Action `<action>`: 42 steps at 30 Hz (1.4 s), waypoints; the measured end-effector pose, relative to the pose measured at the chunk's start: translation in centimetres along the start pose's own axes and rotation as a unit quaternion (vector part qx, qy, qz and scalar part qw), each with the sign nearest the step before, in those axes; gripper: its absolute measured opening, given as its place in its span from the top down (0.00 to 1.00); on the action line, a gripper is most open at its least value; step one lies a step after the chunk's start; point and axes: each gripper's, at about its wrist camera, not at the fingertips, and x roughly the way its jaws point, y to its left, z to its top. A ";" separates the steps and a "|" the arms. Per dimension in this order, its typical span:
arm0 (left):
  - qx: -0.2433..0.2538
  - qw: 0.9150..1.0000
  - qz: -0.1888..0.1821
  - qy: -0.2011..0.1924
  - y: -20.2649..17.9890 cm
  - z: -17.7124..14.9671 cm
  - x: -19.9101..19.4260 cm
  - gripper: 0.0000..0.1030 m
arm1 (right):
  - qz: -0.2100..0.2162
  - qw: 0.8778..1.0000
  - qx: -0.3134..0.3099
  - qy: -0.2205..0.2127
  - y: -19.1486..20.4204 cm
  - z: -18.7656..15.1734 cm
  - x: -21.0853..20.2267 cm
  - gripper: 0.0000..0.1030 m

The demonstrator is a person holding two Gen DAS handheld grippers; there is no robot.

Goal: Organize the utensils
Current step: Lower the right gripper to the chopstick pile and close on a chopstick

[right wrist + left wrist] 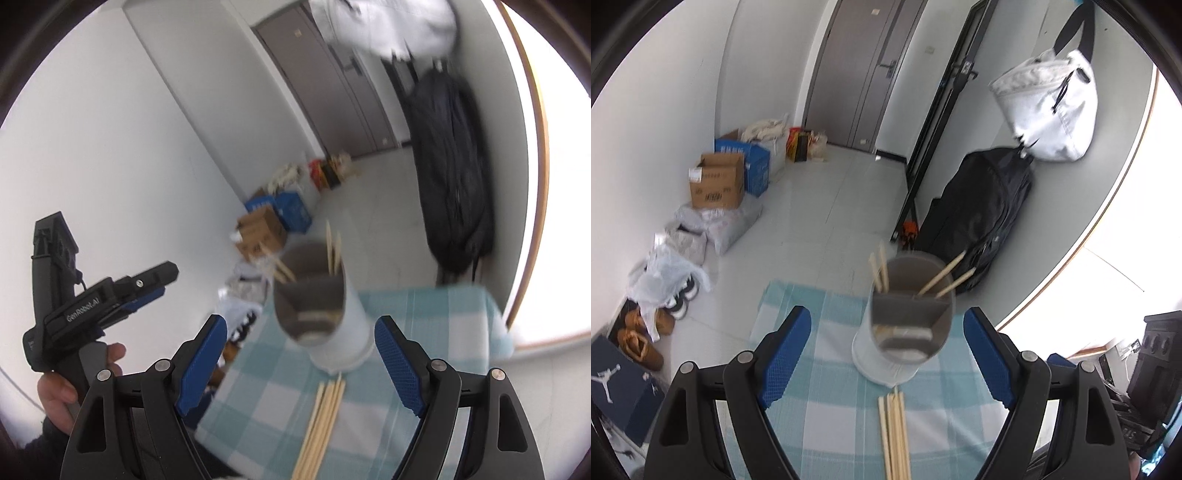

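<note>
Table wears a teal-and-white checked cloth. Past its far edge: grey door in the back wall, black backpack against the right wall, white tote bag hanging above it. Along the left wall: brown cardboard box, blue box behind it, plastic bags, brown shoes.

A lived-in home, seen near its entrance: a grey front door with a handle closes a tiled hallway; cardboard boxes and shoes line the white wall; a white tote bag hangs above a black backpack; a checked cloth covers the table.
</note>
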 end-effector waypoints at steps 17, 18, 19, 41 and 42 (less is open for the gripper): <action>-0.059 0.994 0.038 0.079 6.5 -6.0 5.2 0.21 | -0.039 0.979 -0.012 0.201 -1.5 -6.5 12.7 0.62; -0.064 0.994 0.037 0.082 6.7 -5.9 5.3 0.21 | -0.041 0.977 -0.014 0.208 -1.3 -6.8 13.4 0.62; -0.070 0.994 0.035 0.082 7.0 -5.7 5.3 0.21 | -0.045 0.975 -0.018 0.218 -1.1 -7.0 14.1 0.63; -0.105 0.990 0.041 0.087 9.8 -5.6 5.0 0.21 | -0.136 0.954 -0.055 0.263 -0.1 -7.5 18.3 0.95; -0.103 0.990 0.041 0.088 9.8 -5.7 5.0 0.21 | -0.135 0.955 -0.053 0.259 -0.2 -7.4 18.3 0.95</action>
